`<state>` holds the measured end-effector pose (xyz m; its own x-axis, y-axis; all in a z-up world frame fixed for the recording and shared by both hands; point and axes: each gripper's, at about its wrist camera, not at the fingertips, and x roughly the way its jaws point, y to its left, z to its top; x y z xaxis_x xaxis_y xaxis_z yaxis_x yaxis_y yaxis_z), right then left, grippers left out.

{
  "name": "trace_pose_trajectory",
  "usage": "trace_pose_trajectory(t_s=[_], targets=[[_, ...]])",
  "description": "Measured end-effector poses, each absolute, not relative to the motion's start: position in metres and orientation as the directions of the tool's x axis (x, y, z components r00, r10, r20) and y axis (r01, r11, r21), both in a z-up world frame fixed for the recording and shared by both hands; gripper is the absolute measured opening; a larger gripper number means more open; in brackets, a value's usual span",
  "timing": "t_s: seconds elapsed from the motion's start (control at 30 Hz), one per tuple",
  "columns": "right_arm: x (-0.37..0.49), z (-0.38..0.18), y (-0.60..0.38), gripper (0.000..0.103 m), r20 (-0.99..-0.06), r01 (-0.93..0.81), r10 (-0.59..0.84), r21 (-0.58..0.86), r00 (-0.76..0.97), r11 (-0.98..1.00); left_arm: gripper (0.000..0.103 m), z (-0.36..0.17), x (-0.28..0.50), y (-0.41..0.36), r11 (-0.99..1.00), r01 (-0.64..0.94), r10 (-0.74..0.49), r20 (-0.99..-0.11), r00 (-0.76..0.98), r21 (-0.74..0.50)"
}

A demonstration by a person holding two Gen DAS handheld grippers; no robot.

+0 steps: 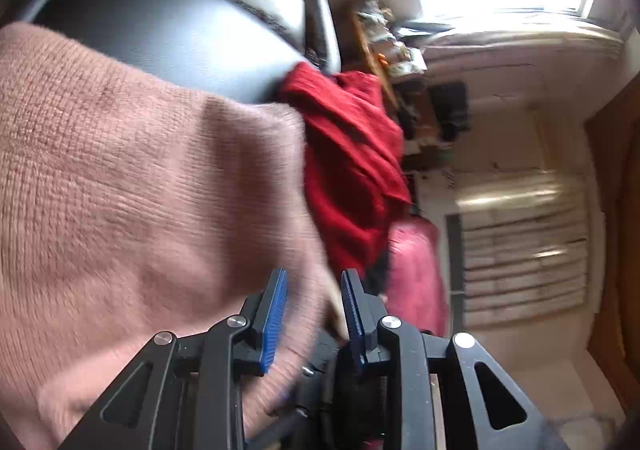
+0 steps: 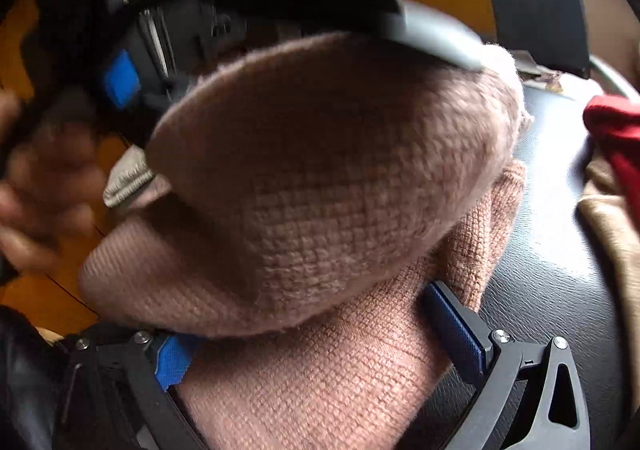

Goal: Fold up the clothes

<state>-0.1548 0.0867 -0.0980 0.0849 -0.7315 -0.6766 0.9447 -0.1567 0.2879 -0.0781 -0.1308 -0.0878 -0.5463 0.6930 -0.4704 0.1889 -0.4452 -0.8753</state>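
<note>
A dusty-pink knit sweater lies on a black leather surface and fills the left of the left wrist view. My left gripper stands at the sweater's right edge. Its blue pads are apart, with a blurred strip of pink fabric loose between them. In the right wrist view the sweater bulges in a thick fold. My right gripper straddles it with its jaws wide apart. The fold covers part of the left pad. One blue pad of the left gripper shows at the upper left, above the fold, next to a blurred hand.
A red knit garment lies just right of the sweater, with a magenta item below it. A beige garment lies on the black surface. Cluttered shelves stand beyond, and wooden floor is off the surface's edge.
</note>
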Motion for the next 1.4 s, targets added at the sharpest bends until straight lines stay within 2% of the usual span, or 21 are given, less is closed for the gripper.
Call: trace_pose_trajectory(t_s=[0.2, 0.3, 0.43, 0.63, 0.73, 0.83, 1.0, 1.1, 1.2, 1.3, 1.4], targets=[[-0.13, -0.08, 0.138, 0.103, -0.703, 0.941, -0.71, 0.261, 0.033, -0.215, 0.027, -0.035, -0.039, -0.162, -0.409, 0.031, 0.705, -0.338, -0.623, -0.912], [-0.128, -0.072, 0.16, 0.103, -0.729, 0.936, -0.685, 0.249, 0.011, -0.25, 0.028, -0.028, -0.005, -0.199, -0.471, 0.024, 0.62, -0.351, -0.702, -0.882], [-0.125, -0.041, 0.158, 0.103, -0.727, 0.946, -0.686, 0.233, 0.015, -0.226, 0.028, -0.053, 0.035, -0.24, -0.583, 0.139, 0.452, -0.461, -0.764, -0.801], [-0.123, 0.016, 0.088, 0.103, -0.693, 0.969, -0.703, 0.245, 0.159, -0.022, 0.028, -0.097, 0.064, -0.231, -0.631, 0.191, 0.424, -0.541, -0.727, -0.752], [-0.138, 0.009, 0.029, 0.103, -0.723, 0.945, -0.646, 0.326, 0.245, -0.005, 0.028, -0.104, 0.075, -0.226, -0.664, 0.188, 0.41, -0.562, -0.718, -0.724], [-0.145, -0.018, -0.005, 0.103, -0.792, 0.907, -0.521, 0.413, 0.317, -0.076, 0.028, -0.104, 0.087, -0.229, -0.691, 0.166, 0.404, -0.566, -0.719, -0.704], [-0.128, -0.048, 0.059, 0.103, -0.835, 0.885, -0.426, 0.442, 0.348, -0.145, 0.028, -0.103, 0.1, -0.237, -0.735, 0.113, 0.404, -0.565, -0.719, -0.669], [-0.134, -0.065, 0.122, 0.103, -0.84, 0.847, -0.455, 0.451, 0.296, -0.281, 0.028, -0.102, 0.091, -0.22, -0.764, 0.047, 0.425, -0.558, -0.713, -0.643], [-0.141, -0.064, 0.171, 0.103, -0.804, 0.768, -0.554, 0.49, 0.216, -0.412, 0.028, -0.1, 0.087, -0.204, -0.792, 0.007, 0.425, -0.56, -0.711, -0.61], [-0.136, -0.038, 0.181, 0.103, -0.716, 0.753, -0.685, 0.523, 0.134, -0.399, 0.028, -0.099, 0.085, -0.191, -0.806, -0.019, 0.423, -0.555, -0.716, -0.591], [-0.138, -0.02, 0.165, 0.103, -0.652, 0.776, -0.751, 0.528, 0.11, -0.344, 0.028, -0.097, 0.095, -0.19, -0.807, -0.044, 0.432, -0.537, -0.725, -0.589]])
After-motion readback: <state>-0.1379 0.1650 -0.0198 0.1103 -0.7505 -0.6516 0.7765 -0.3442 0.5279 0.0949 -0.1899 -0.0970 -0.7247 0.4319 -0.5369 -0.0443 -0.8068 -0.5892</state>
